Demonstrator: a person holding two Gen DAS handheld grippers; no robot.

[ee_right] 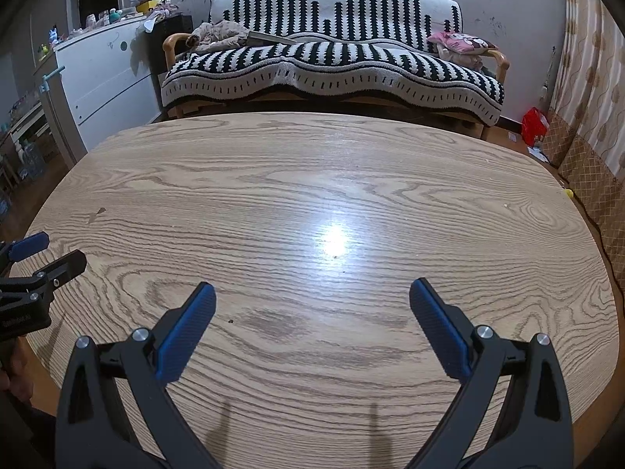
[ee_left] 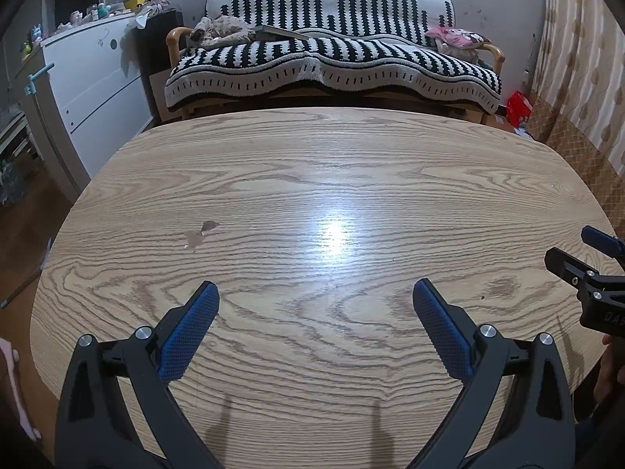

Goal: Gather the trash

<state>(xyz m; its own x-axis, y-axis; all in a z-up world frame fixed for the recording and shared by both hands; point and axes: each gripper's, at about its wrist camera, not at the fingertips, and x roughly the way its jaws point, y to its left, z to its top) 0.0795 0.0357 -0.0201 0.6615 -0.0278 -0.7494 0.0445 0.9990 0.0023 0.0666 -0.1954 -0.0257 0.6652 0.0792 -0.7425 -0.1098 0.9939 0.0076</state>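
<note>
Wood-grain desk (ee_left: 312,179) fills both wrist views, oval under the fisheye, with a bright light glare near its middle. No bin, bag or other container shows on the desk; the only box-like thing in sight is a red package (ee_left: 518,106) on the floor to the far right, beside the curtain (ee_left: 578,58), contents not readable. As for trash, nothing sizeable lies on the desktop: a small brownish flake or stain (ee_left: 203,231) sits left of centre, ahead of and just left of the left hand-held gripper (ee_left: 315,293); whether it is loose debris or a mark I cannot tell. A dark speck (ee_right: 230,321) lies just ahead of the right hand-held gripper (ee_right: 312,293), near its left finger, and another tiny one (ee_right: 343,272) sits just below the glare. Left hand-held gripper: jaws spread wide, blue pads (ee_left: 187,336) well apart, nothing between them, hovering above the desk with shadows beneath. Right hand-held gripper: likewise spread wide and empty, clear of the surface. Each shows at the other's frame edge, side by side over the near rim of the desk. Beyond the desk, a sofa (ee_left: 332,58) with a black-and-white patterned cover, clothing bundled at its left end, a pink cushion (ee_left: 457,37) at its right. A white drawer unit (ee_left: 93,74) stands at left, top cluttered with small items.
</note>
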